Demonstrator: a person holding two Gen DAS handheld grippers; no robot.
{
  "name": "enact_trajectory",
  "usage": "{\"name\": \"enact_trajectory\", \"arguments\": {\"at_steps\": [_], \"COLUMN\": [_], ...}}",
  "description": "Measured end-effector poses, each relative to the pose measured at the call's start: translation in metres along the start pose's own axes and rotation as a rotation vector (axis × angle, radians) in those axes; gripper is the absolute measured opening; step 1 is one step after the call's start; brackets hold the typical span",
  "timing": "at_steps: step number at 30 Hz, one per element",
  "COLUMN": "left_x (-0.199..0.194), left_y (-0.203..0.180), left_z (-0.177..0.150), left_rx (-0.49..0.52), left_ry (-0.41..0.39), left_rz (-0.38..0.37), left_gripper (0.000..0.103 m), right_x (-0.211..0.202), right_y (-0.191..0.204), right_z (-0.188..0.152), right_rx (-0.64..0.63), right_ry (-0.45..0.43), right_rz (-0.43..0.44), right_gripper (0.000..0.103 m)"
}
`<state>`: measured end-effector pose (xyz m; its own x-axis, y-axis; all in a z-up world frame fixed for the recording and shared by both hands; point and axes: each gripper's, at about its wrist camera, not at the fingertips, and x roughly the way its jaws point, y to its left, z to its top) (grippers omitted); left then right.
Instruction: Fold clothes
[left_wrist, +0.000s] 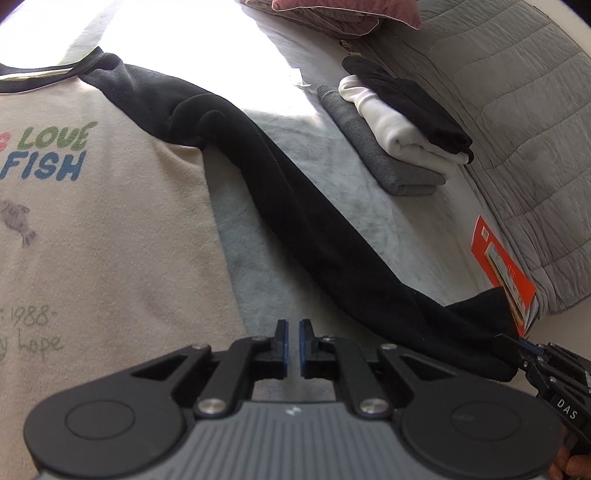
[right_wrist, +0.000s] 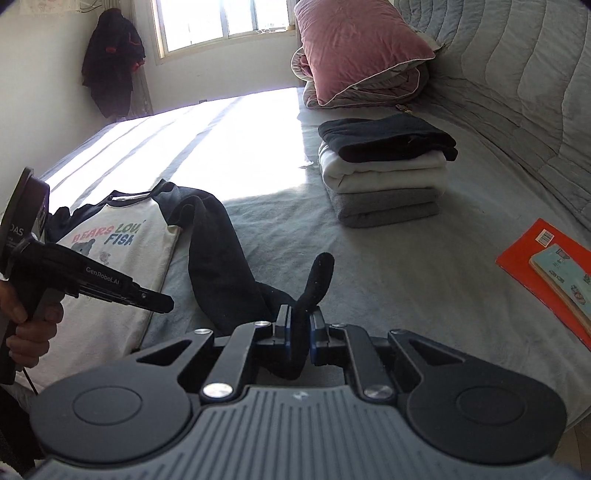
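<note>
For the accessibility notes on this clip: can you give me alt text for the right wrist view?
The right gripper pinches the cuff of a black sleeve of a cream shirt spread on a grey bed. The left gripper hovers shut over the shirt; folded clothes are stacked behind.

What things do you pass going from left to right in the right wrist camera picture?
Left gripper → cream shirt → black sleeve, its cuff pinched in the right gripper → folded clothes stack → orange book.
</note>
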<state>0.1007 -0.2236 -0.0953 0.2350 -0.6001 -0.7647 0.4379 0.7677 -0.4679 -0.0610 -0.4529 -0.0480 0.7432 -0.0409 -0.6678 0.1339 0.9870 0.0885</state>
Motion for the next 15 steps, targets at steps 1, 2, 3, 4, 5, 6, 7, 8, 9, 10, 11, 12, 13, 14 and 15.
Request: {"name": "enact_trajectory", "arguments": {"at_steps": [1,2,3,4,5,6,7,8,9,10,11,12,13,14,15], "left_x": [-0.001,-0.002,-0.004,-0.005,-0.007,-0.011,-0.015,-0.020,-0.025,-0.029,-0.034,-0.038,-0.042,-0.044,-0.045], "left_y": [0.001,0.003,0.004,0.006,0.008,0.011,0.014,0.017,0.021,0.025,0.029,0.033,0.038,0.044,0.047], "left_z": [0.001,0.003,0.005,0.006,0.009,0.013,0.019,0.026,0.033,0.040,0.048,0.057,0.067,0.079,0.089], "left_rx": [0.002,0.004,0.006,0.008,0.011,0.016,0.021,0.025,0.029,0.031,0.032,0.032,0.029,0.023,0.020], "left_ry": [0.000,0.000,-0.001,-0.002,-0.004,-0.008,-0.019,-0.034,-0.049,-0.067,-0.088,-0.109,-0.129,-0.145,-0.154], "left_rz": [0.004,0.009,0.014,0.019,0.026,0.036,0.053,0.077,0.101,0.127,0.155,0.183,0.210,0.232,0.247], "left_gripper": [0.005,0.005,0.005,0.005,0.007,0.010,0.012,0.020,0.033,0.037,0.041,0.042,0.043,0.043,0.043], "right_x": [0.009,0.018,0.027,0.031,0.035,0.038,0.032,0.026,0.020,0.011,0.005,0.001,-0.001,0.001,0.004], "right_y": [-0.001,-0.003,-0.005,-0.008,-0.011,-0.015,-0.018,-0.021,-0.024,-0.025,-0.027,-0.029,-0.029,-0.030,-0.030], "right_z": [-0.005,-0.010,-0.015,-0.019,-0.022,-0.025,-0.022,-0.019,-0.015,-0.011,-0.006,-0.002,0.002,0.005,0.008], "right_rx": [-0.010,-0.019,-0.026,-0.018,-0.011,-0.003,0.016,0.035,0.054,0.070,0.083,0.100,0.114,0.124,0.128], "right_ry": [0.048,0.097,0.147,0.172,0.197,0.221,0.199,0.178,0.156,0.115,0.084,0.056,0.035,0.022,0.018], "right_rz": [-0.016,-0.033,-0.037,-0.037,-0.036,-0.036,-0.035,-0.035,-0.035,-0.017,0.005,0.030,0.044,0.055,0.065], "right_gripper": [0.012,0.012,0.012,0.012,0.012,0.016,0.024,0.030,0.041,0.047,0.047,0.047,0.047,0.047,0.047]}}
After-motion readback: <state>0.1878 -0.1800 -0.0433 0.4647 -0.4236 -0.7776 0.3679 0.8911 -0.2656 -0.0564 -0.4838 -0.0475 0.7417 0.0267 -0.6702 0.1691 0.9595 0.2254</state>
